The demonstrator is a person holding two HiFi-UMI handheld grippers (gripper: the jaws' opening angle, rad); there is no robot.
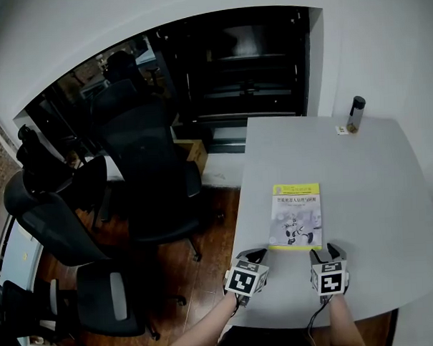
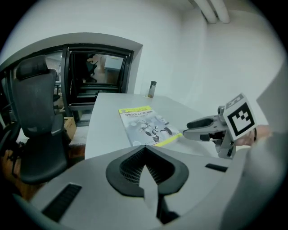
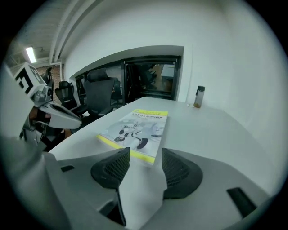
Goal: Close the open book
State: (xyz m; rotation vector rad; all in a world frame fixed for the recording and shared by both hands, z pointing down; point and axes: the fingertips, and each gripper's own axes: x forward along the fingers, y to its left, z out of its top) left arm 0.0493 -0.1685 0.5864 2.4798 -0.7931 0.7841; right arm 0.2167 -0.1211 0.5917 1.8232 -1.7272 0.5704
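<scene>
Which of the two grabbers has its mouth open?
The right gripper. Its jaws stand apart with nothing between them. The left gripper has its jaws pressed together, also on nothing.

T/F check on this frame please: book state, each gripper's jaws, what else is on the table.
1. The book lies open. False: it lies shut, cover up, on the table.
2. The left gripper has its jaws together, holding nothing. True.
3. The right gripper is clamped on the book. False: its jaws stand apart with nothing pinched between them.
4. A bottle stands upright near the table's far edge. True.
</scene>
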